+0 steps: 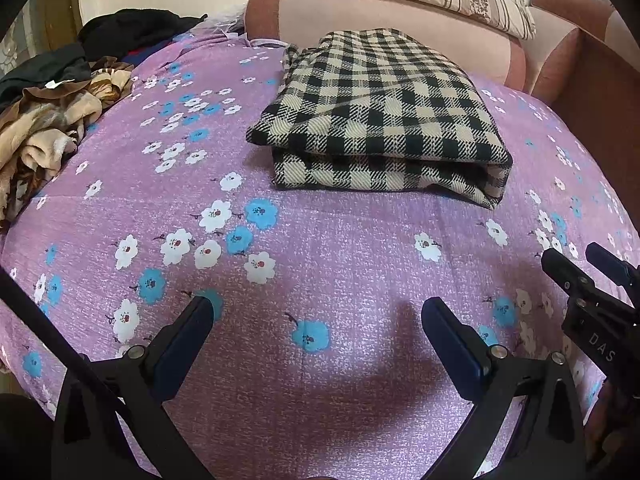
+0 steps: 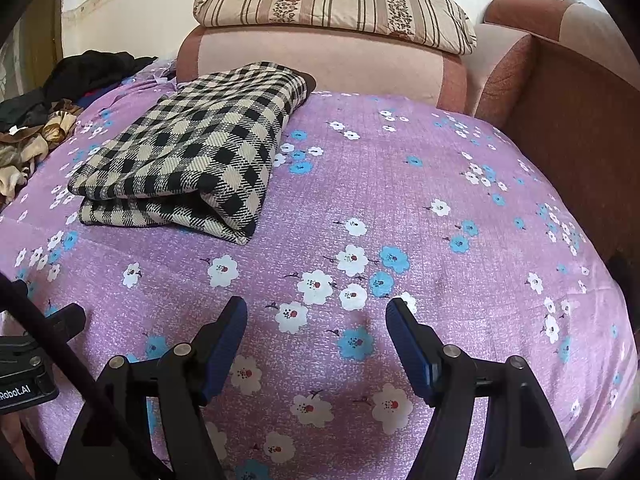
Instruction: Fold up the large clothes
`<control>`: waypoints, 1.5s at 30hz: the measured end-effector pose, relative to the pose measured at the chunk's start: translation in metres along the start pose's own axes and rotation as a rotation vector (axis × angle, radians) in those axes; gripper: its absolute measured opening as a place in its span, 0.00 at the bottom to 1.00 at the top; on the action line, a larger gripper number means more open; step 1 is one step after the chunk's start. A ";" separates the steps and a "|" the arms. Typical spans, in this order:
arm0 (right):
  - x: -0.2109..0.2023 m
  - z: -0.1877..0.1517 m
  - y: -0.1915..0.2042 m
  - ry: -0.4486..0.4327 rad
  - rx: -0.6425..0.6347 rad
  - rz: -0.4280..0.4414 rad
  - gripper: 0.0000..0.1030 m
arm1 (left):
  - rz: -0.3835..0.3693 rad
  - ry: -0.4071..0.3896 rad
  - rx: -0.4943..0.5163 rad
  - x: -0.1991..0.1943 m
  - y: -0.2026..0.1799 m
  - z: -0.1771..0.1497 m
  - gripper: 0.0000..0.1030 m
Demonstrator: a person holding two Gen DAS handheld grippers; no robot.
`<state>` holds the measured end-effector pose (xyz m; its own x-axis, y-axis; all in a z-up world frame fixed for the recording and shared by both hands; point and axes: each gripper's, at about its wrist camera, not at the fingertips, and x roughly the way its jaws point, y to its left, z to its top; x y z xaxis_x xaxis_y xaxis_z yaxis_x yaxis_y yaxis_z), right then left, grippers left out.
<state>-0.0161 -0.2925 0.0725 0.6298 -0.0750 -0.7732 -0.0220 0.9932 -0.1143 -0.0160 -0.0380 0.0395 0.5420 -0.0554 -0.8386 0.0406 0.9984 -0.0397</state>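
A black-and-cream checked garment (image 1: pixel 384 120) lies folded into a thick rectangle on the purple flowered bedsheet (image 1: pixel 320 264); the right wrist view shows it at the upper left (image 2: pixel 192 156). My left gripper (image 1: pixel 318 308) hovers open over bare sheet, nearer than the garment, nothing between its blue-padded fingers. My right gripper (image 2: pixel 316 308) is open too, above the flowered sheet (image 2: pixel 400 208), to the right of and nearer than the garment. The right gripper's fingers also show at the right edge of the left wrist view (image 1: pixel 580 268).
A heap of unfolded clothes, tan patterned (image 1: pixel 48 128) and black (image 1: pixel 128 28), lies at the bed's left side. A pink-and-brown sofa back (image 1: pixel 380 16) with a striped pillow (image 2: pixel 332 4) stands behind the bed. A brown sofa arm (image 2: pixel 580 120) borders the right.
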 end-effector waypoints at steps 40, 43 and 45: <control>0.001 -0.006 0.016 0.018 -0.096 -0.108 0.76 | 0.017 -0.011 0.007 -0.003 0.000 0.000 1.00; 0.002 -0.005 0.016 0.018 -0.094 -0.108 0.76 | 0.017 -0.011 0.008 -0.003 0.000 0.000 1.00; 0.002 -0.005 0.015 0.017 -0.094 -0.107 0.76 | 0.018 -0.011 0.009 -0.003 0.000 0.000 1.00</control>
<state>-0.0192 -0.2779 0.0662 0.6192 -0.1828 -0.7636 -0.0285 0.9667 -0.2545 -0.0180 -0.0377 0.0419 0.5518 -0.0379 -0.8331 0.0383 0.9991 -0.0201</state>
